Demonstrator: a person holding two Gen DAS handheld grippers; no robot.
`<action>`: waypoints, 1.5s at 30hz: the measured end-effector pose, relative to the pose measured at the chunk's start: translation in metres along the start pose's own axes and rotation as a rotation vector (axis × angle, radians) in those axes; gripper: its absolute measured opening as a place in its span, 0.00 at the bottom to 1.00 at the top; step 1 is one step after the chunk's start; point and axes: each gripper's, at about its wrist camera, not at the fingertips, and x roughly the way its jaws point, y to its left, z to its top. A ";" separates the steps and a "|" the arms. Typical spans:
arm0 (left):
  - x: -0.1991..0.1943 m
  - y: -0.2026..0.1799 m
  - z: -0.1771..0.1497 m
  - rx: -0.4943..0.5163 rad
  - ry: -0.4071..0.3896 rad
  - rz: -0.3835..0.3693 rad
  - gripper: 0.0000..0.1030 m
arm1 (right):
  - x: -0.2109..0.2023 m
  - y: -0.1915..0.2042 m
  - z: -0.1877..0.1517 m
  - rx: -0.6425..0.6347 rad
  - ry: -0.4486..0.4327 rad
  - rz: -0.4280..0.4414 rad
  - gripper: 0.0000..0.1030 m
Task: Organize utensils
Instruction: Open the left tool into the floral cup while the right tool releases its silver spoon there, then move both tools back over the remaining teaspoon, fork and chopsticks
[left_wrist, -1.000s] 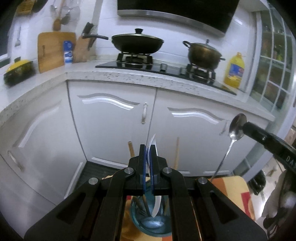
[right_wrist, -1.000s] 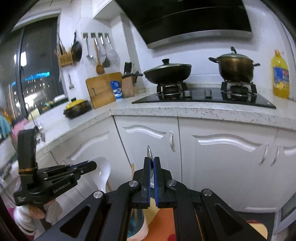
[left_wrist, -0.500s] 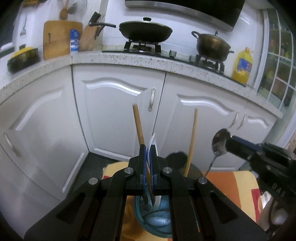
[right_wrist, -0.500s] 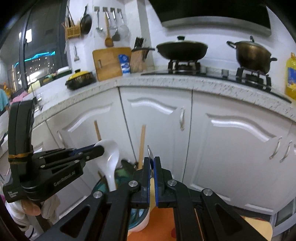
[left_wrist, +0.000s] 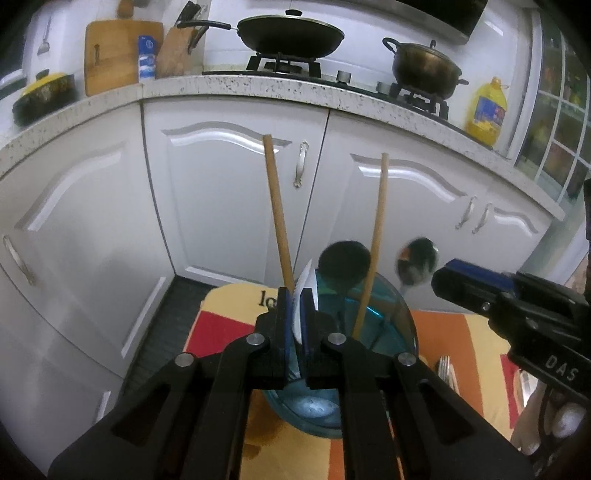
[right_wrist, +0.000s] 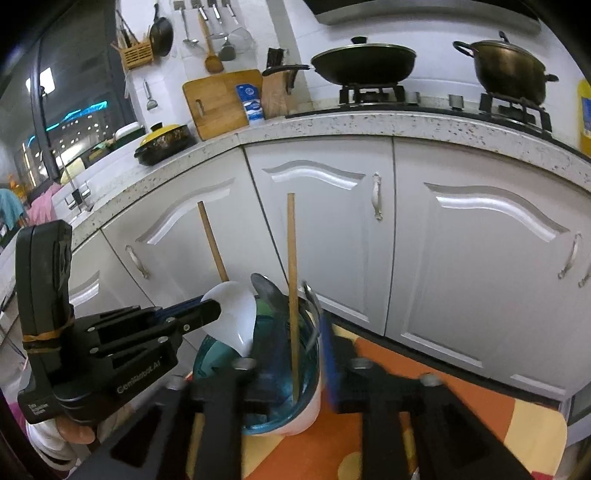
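Observation:
A translucent teal holder cup (left_wrist: 388, 325) stands on a patterned cloth, with two wooden sticks (left_wrist: 375, 240) and a black spoon (left_wrist: 343, 262) upright in it. My left gripper (left_wrist: 295, 306) hangs over the cup's near rim. Its jaws are opening, and the white spoon (left_wrist: 308, 280) is still between the pads. In the right wrist view that white spoon (right_wrist: 236, 317) dips into the cup (right_wrist: 280, 417). My right gripper (right_wrist: 288, 347) is over the cup with its jaws opening wide. The metal spoon (right_wrist: 312, 302) leans loose beside its blue pad and appears blurred (left_wrist: 415, 260) in the left wrist view.
The orange, red and yellow cloth (left_wrist: 221, 325) covers the low table. Forks (left_wrist: 445, 369) lie on it right of the cup. White cabinet doors (left_wrist: 221, 192) and a speckled counter (left_wrist: 258, 86) with a stove, wok and pot stand behind.
Both grippers have come down onto the cup. The pads of both have parted. The metal spoon is no longer pinched in the right one.

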 end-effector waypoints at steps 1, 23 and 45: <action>-0.002 -0.001 0.000 0.001 0.001 -0.003 0.20 | -0.002 -0.002 -0.002 0.009 -0.001 0.001 0.26; -0.073 -0.030 -0.016 -0.027 -0.020 -0.113 0.52 | -0.082 -0.009 -0.038 0.086 -0.042 -0.052 0.28; -0.104 -0.103 -0.048 0.091 0.006 -0.165 0.53 | -0.178 -0.035 -0.090 0.168 -0.101 -0.222 0.33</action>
